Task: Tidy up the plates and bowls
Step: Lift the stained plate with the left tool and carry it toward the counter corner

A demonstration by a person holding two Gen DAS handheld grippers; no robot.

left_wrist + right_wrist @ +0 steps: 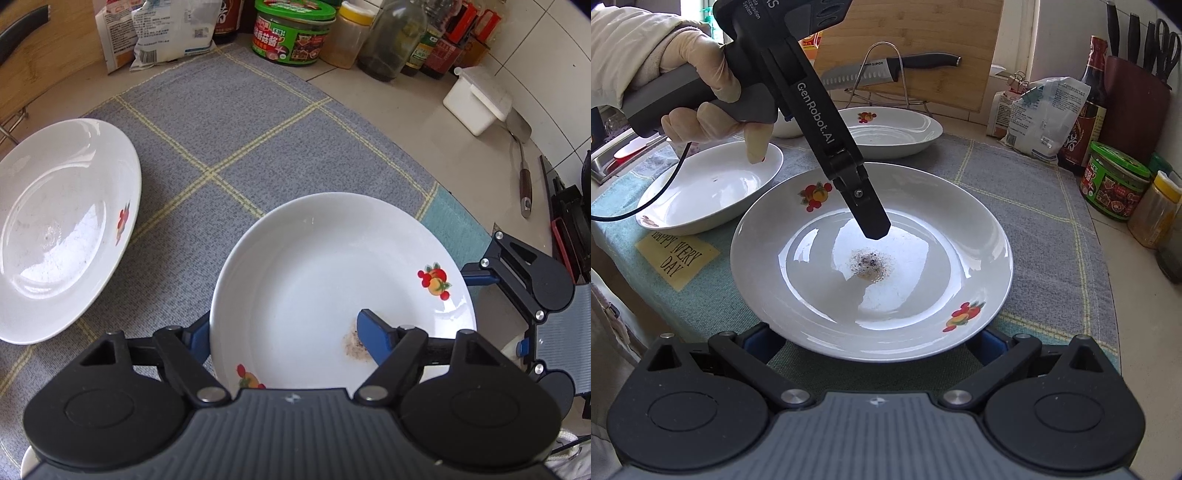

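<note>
Left wrist view: the left gripper [286, 341] is spread wide around the near rim of the plate [332, 273], one blue finger [373, 341] lying inside on the white surface by a brown smudge, the other outside under the rim, so it's straddling the edge but I can't tell if it's really pinching. A second plate [62, 221] sits well apart to the left on the grey cloth [229, 140], with jars [291, 33] at the back and the right gripper [517, 280] poking in from the right edge. Right wrist view: the right gripper [871, 343] is wide open with the same plate [871, 258] between its fingers, not visibly touching it. Here you see what the other camera misses: the gloved hand [701, 85] holding the left tool, a dish [713, 184] just left of the plate, another plate [890, 129] behind, and a knife [886, 68] on a rack.
</note>
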